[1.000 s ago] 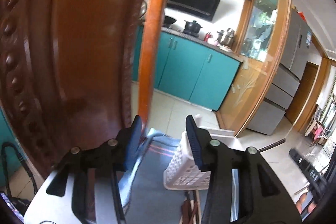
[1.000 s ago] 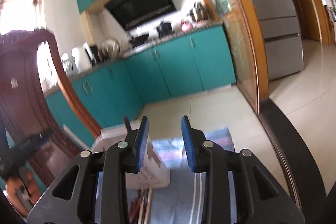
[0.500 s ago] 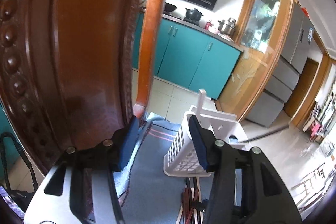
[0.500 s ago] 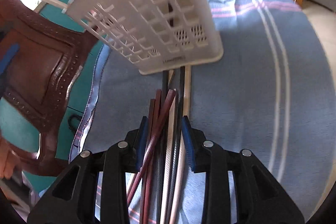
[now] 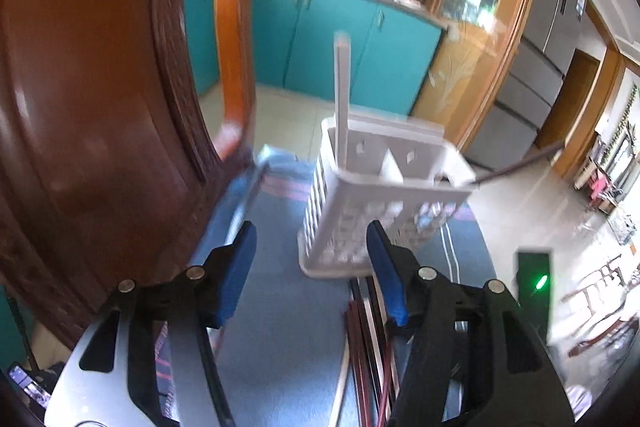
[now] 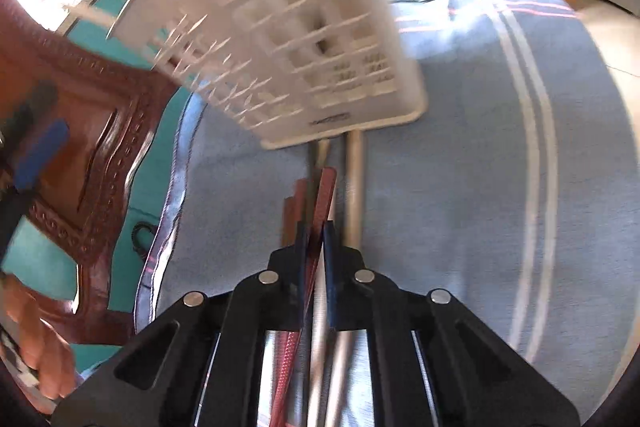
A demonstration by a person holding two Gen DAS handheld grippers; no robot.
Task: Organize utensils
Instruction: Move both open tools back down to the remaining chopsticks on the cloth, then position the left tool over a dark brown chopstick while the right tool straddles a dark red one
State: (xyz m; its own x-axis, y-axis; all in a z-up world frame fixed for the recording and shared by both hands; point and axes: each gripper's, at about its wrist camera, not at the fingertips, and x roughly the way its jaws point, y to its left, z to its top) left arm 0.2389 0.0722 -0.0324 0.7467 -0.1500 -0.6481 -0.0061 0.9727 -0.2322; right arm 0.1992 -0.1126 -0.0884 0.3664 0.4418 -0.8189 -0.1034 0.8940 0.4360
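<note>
A white slotted utensil basket stands on a blue striped cloth; it also shows in the right wrist view. A bundle of chopsticks lies in front of it, red, dark and pale ones; it also shows in the left wrist view. My right gripper is down over the bundle, its jaws closed to a narrow gap on a red chopstick. My left gripper is open and empty, left of the bundle, in front of the basket.
A carved brown wooden chair back stands close at the left of the cloth. The cloth's left edge hangs over the table side. Teal cabinets and a tiled floor lie beyond.
My right gripper dropped onto the chopsticks and its jaws closed from open to a narrow gap on a red one. My left gripper tilted down and moved towards the basket.
</note>
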